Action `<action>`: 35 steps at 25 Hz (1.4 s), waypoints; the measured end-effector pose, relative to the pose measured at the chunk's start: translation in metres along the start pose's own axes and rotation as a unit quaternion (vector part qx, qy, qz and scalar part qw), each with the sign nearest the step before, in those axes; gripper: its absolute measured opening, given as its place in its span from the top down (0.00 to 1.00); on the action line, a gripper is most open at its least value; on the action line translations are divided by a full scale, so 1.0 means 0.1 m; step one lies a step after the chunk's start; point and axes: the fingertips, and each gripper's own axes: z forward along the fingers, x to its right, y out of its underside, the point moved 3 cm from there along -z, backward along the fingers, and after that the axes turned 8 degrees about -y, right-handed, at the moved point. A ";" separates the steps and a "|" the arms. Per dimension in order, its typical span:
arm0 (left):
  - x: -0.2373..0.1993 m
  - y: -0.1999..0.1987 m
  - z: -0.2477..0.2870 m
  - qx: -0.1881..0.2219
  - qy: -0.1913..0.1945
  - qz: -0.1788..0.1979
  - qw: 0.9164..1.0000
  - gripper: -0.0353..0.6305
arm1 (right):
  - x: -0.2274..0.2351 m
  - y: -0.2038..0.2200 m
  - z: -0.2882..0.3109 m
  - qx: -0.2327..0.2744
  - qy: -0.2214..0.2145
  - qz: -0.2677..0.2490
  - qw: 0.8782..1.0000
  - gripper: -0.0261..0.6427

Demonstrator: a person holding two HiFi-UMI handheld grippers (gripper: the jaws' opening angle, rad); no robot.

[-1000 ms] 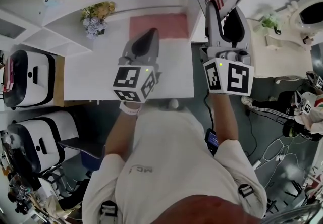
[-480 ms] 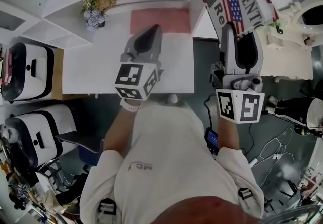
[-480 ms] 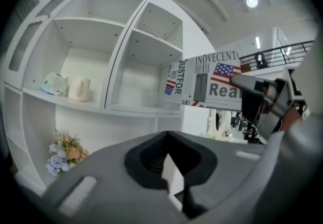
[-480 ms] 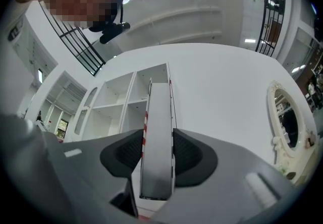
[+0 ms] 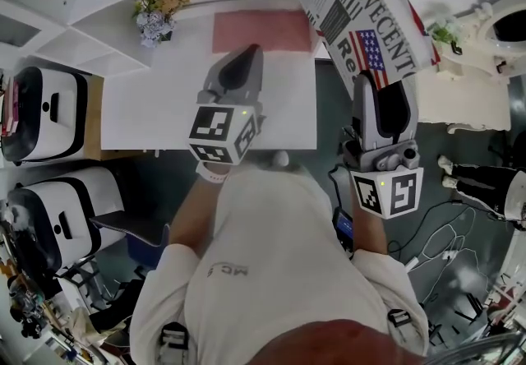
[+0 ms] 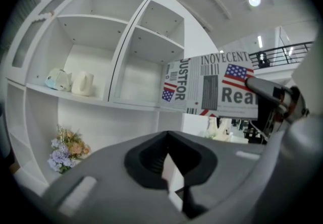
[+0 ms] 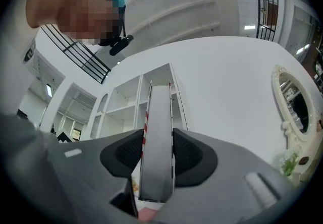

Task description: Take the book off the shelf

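Presently, items as they stand:

1. Book (image 5: 362, 6), newsprint cover with flag motif. Location: off the shelf (image 5: 45, 47), in the air to the right of the white desk (image 5: 148, 100), over the floor. Long axis runs from the right tongs away toward the far side, tilted upward, with the cover's upper corner leaning left toward the shelf. In the right gripper view it shows edge-on, a narrow grey strip (image 7: 156, 112) rising straight out along the line of the tongs.

2. Right tongs (image 5: 380, 99). State: pinching the book at its near end, one pad against each cover. Nearest hand to the book, and the only one touching it.

3. Left tongs (image 5: 245, 59). State: pressed together at the tips, nothing between them. Location: above the desk, just near of a pink mat (image 5: 261, 30), well apart from the book, which lies to their right and further off (image 6: 217, 89).

4. Shelf, white, open compartments, far left. Flowers (image 5: 158, 16) on the desk's far-left corner beneath it.

Assessment: removal looks done. Any setting-down falls to the right hand, with the desk lying to the book's left.
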 end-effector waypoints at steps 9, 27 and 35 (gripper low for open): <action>-0.51 0.00 0.02 -0.015 -0.013 -0.016 1.000 0.94 | -0.37 0.51 0.41 -0.056 -0.067 0.043 0.995 0.71; -0.63 0.41 0.01 -0.070 -0.030 -0.024 0.997 0.94 | -0.38 2.19 0.46 -0.248 -0.069 0.146 0.955 0.71; -0.71 0.69 -0.05 -0.090 -0.044 -0.025 0.995 0.94 | -0.45 2.46 0.40 -0.275 -0.064 0.152 0.947 0.71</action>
